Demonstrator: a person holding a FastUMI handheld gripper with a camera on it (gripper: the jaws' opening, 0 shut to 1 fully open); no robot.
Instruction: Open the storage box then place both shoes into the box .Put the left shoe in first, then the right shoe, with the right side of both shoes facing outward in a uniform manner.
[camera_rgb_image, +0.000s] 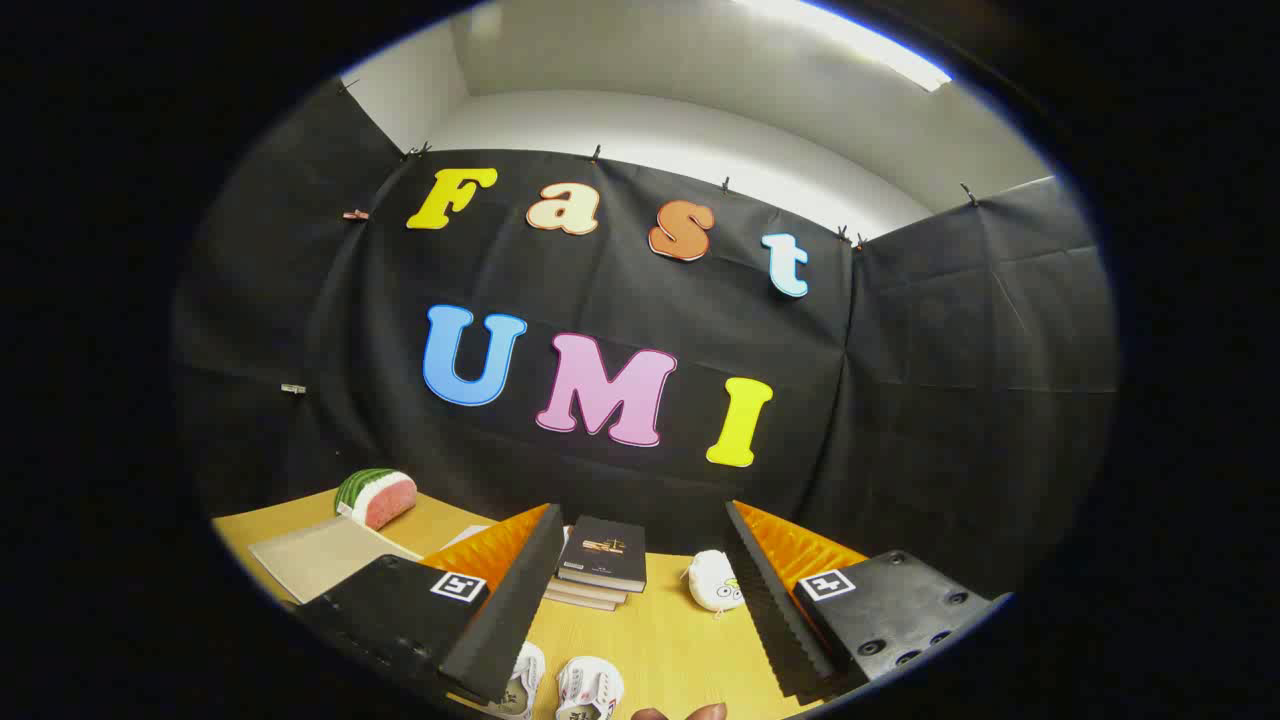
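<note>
Fingertips, 2 of them (680, 713), peek in at the very bottom, a person's, right below the gap between the fingers of the hand-held gripper (645, 600). That gripper is spread wide, its 2 black fingers with orange backing standing well apart and nothing pinched between them. It is up off the table (650, 640), angled toward the booth's black wall.

Down between the fingers and close in, 2 white shoes (560, 688) sit side by side on the yellow wood, touching or nearly so. One tucks partly under the left finger, the other lies just to its right, showing a bit of red and dark trim. Which is the left shoe and which the right, I cannot tell from this angle.

Moving outward, ahead of the fingers, a stack of books (602, 562) with a dark cover on top sits close to the left finger's tip. Just beside it, nearer the right finger, a small white plush toy (715, 582) rests on the table.

Out past the left finger, a pale flat mat (310, 560) lies on the table, and beyond it a watermelon-slice toy (376, 497), green rind and pink flesh, sits near the wall.
</note>
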